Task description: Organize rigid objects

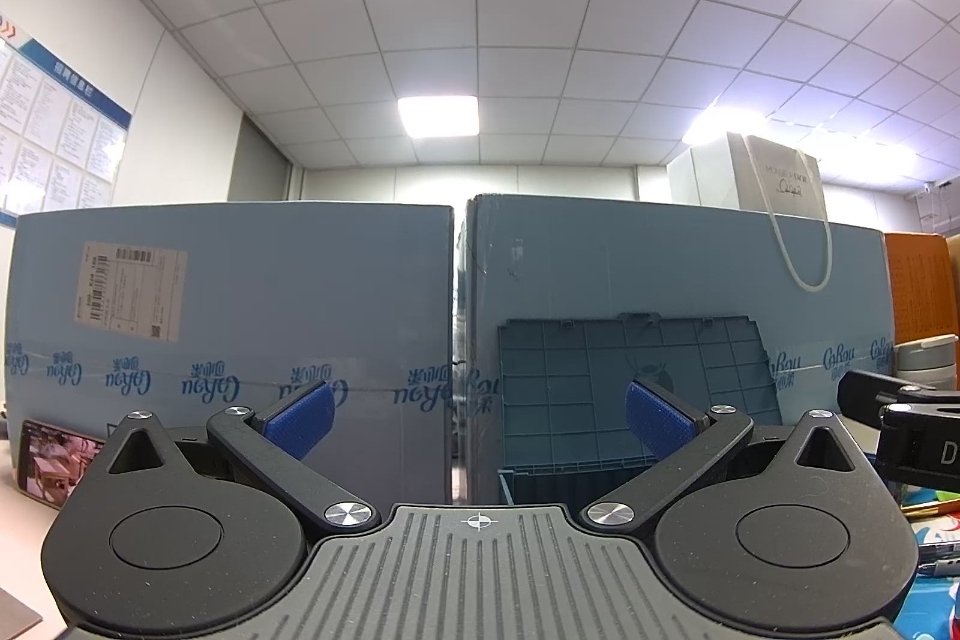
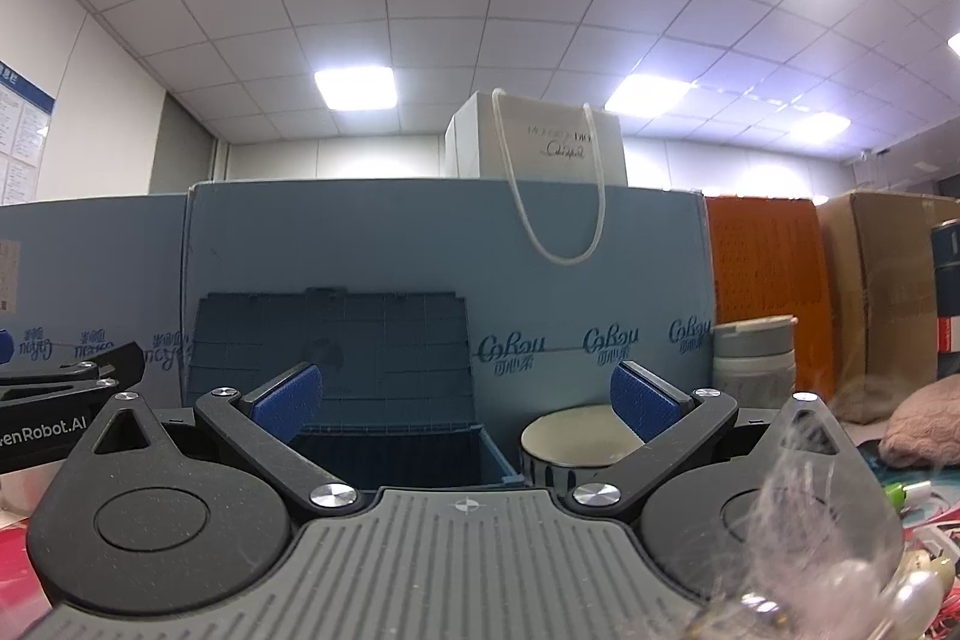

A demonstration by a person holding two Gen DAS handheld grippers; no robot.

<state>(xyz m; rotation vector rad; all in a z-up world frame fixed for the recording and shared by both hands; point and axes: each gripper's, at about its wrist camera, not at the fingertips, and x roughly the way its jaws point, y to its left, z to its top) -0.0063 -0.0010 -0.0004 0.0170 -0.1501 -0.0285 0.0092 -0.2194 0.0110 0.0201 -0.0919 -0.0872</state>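
A tiled office ceiling with lit panels hangs over a cluttered bench walled at its far edge by blue cartons (image 1: 240,316). Both tongs stand wide and hold nothing. Nearest the right gripper (image 2: 465,403) is a squat round tin (image 2: 570,445), just ahead and slightly right of its centre line, its flat lid up, touching or just beside the open blue storage crate (image 2: 390,445), whose lid leans back on the cartons. The left gripper (image 1: 477,421) faces the gap between cartons, the crate ahead to its right. Grey stacked jars (image 2: 753,355) stand behind the tin; nothing blocks the reach.
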